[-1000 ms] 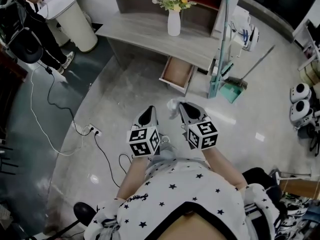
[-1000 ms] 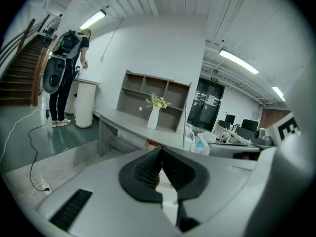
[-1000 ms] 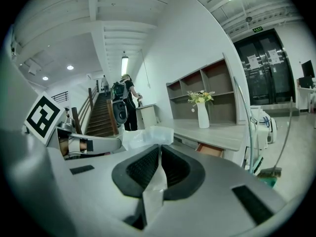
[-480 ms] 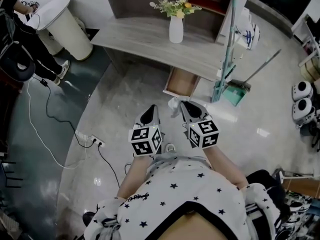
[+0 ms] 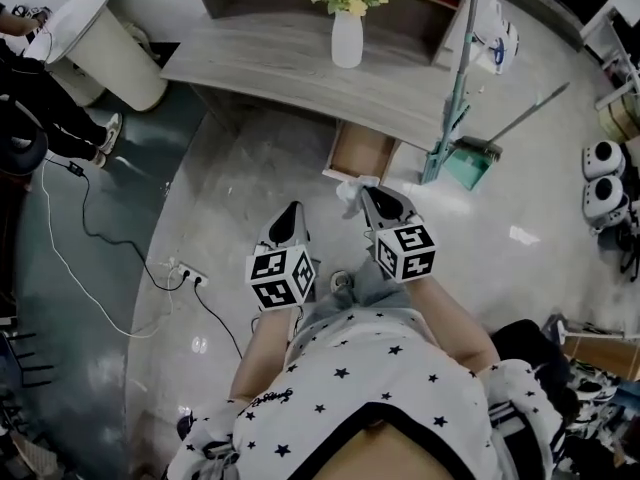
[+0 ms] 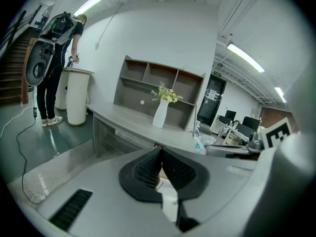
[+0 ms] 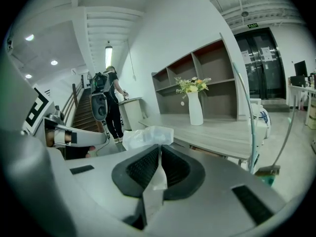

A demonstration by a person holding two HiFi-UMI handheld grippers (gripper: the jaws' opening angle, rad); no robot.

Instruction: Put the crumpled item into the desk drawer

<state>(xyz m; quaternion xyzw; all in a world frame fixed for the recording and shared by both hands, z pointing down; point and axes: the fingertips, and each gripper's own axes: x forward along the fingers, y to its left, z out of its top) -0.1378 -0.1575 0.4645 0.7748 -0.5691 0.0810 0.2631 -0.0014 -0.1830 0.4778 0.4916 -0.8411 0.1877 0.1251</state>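
Note:
A crumpled white paper (image 5: 350, 192) (image 7: 148, 137) sticks out past the tips of my right gripper (image 5: 373, 200) (image 7: 159, 154), whose jaws are shut on it. My left gripper (image 5: 291, 220) (image 6: 160, 158) is held beside it at the left, shut with nothing between its jaws. Both hang above the floor in front of the grey desk (image 5: 290, 63). The desk drawer (image 5: 361, 153) is pulled open just beyond the right gripper, and its brown inside shows. A white vase with flowers (image 5: 347, 36) stands on the desk.
A broom and green dustpan (image 5: 472, 163) lean at the desk's right end. A power strip with cables (image 5: 183, 271) lies on the floor at the left. A white round bin (image 5: 100, 43) and a person (image 5: 40, 98) stand far left. Shelves (image 6: 153, 85) rise behind the desk.
The view has shifted so the desk and open drawer appear closer. Both grippers have kept their side-by-side pose, the right one still holding the paper.

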